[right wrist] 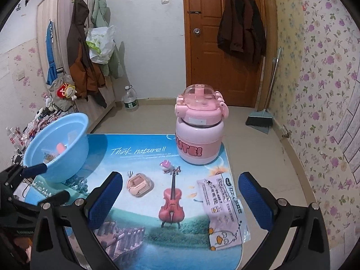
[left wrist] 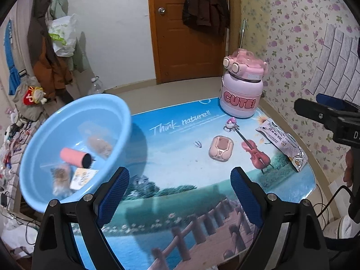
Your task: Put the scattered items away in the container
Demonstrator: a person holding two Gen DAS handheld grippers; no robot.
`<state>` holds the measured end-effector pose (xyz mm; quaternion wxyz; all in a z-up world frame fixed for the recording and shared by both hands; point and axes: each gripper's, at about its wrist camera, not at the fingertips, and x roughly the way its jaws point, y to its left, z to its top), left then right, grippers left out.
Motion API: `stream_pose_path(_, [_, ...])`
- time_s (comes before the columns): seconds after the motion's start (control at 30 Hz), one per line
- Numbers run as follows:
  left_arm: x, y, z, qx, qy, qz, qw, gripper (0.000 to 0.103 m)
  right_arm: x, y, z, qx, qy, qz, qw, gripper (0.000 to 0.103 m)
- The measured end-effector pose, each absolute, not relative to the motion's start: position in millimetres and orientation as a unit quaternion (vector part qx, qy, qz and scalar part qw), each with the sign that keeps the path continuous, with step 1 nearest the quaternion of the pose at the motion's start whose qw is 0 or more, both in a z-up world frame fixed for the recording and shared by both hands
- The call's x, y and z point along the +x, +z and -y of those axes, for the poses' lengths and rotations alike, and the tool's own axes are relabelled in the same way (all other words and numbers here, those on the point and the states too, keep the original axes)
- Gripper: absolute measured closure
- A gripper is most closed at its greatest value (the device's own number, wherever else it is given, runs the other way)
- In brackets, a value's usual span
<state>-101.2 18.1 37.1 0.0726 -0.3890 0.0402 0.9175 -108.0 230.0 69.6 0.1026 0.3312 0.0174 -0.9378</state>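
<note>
With both the left tongs (left wrist: 180, 193) and right tongs (right wrist: 180, 200) spread apart and empty, we should bring one squarely over the pink case (left wrist: 220, 149) mid-surface (the basin (left wrist: 45, 180) overhangs the left edge), closing across its narrow sides.

A light-blue basin (left wrist: 74, 121) sits tilted at the bench's 9 o'clock edge, holding a pink roll (left wrist: 75, 156), two snack packs (left wrist: 100, 145) and a card (left wrist: 82, 178). A pink case (left wrist: 220, 149) lies flat mid-bench. At 3 o'clock lies a flat pouch (left wrist: 282, 144). A pink bottle (left wrist: 243, 85) stands upright at 1 o'clock, a small figurine (left wrist: 230, 123) just before it.
</note>
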Motion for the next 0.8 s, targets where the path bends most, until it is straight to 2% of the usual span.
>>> stream_pose_path(0.1, [-114.2, 29.6, -24.2, -0.392, 0.916, -0.035, 0.080, 0.011, -120.3, 64.8, -229.0, 0.335, -0.935, -0.017, 0.112, 0.000])
stream_pose_path(0.2, [-127.4, 21.6, -32.9, -0.396, 0.914, -0.036, 0.086, 0.012, -132.4, 58.5, -226.7, 0.344, -0.931, -0.017, 0.121, 0.005])
stream_pose_path(0.8, [-196.1, -28.5, -77.6, -0.431, 0.887, -0.073, 0.150, 0.016, -184.6, 20.5, -231.0, 0.387, -0.915, -0.017, 0.108, 0.005])
